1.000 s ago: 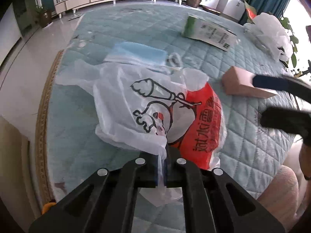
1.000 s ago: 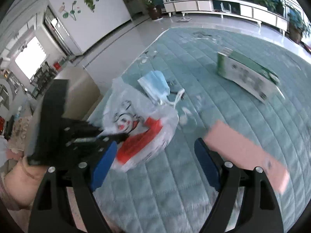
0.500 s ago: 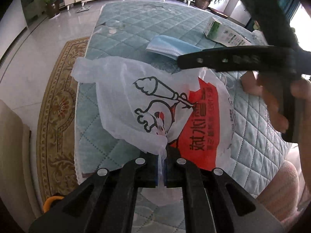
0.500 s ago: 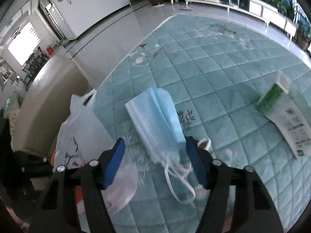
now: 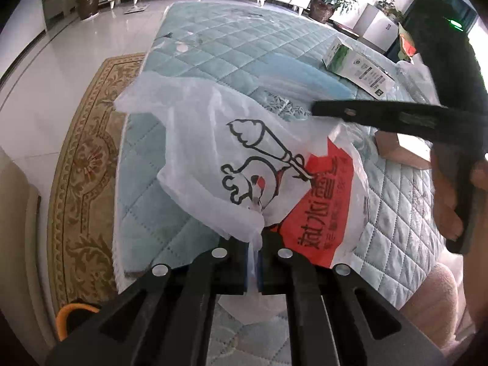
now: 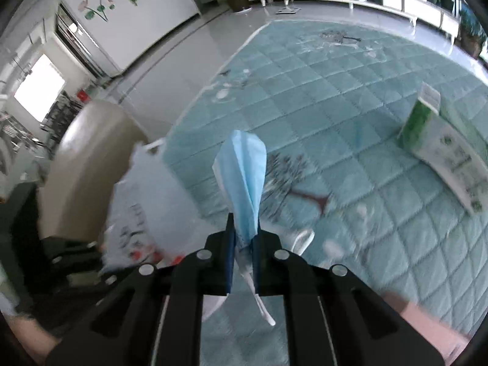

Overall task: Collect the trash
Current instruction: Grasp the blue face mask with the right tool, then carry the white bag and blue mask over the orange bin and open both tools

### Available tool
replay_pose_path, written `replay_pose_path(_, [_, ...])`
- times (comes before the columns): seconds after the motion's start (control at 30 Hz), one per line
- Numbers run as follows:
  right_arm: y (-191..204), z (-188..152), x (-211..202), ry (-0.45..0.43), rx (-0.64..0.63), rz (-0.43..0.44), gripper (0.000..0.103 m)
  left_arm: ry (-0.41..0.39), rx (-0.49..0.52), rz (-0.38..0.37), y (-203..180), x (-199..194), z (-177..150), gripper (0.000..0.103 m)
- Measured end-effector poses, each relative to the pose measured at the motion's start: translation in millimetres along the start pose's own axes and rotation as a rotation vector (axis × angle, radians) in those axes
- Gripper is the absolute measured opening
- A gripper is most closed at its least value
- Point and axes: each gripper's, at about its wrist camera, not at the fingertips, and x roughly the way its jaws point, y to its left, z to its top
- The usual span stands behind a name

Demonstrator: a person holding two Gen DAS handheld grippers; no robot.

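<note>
Left wrist view: the left gripper (image 5: 253, 262) has its jaws pinched tight on a fold of the white and red plastic bag (image 5: 259, 170), which lies spread over the quilted bench (image 5: 231, 45); the grip probably anchors the bag so trash can go in. The right gripper's finger reaches across above the bag, held in a hand (image 5: 451, 195). A pink box (image 5: 402, 149) and a green-and-white carton (image 5: 357, 67) lie beyond, well apart.

Right wrist view: the right gripper (image 6: 244, 253) has just been closing its jaws, and they now clamp the blue face mask (image 6: 244, 180), bunched upright between the pads with an ear loop (image 6: 262, 305) dangling. The bag sits blurred at left, near enough to serve as the likely drop point.
</note>
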Motion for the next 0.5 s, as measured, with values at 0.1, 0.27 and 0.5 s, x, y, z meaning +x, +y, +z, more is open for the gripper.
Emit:
replay_pose_path(0.1, [17.9, -14.5, -15.6, 0.001, -0.012, 0.045, 0.010, -0.023, -0.006, -0.015, 1.2, -15.3, -10.0, 0.008])
replay_pose_path(0.27, [71.9, -41.2, -28.4, 0.012, -0.101, 0.070, 0.010, -0.040, -0.017, -0.005, 11.2, -47.5, -42.1, 0.008])
replay_pose_path(0.5, [155.9, -69.3, -19.2, 0.035, -0.211, 0.137, 0.010, -0.100, -0.091, 0.015, 50.8, -104.1, -96.0, 0.008])
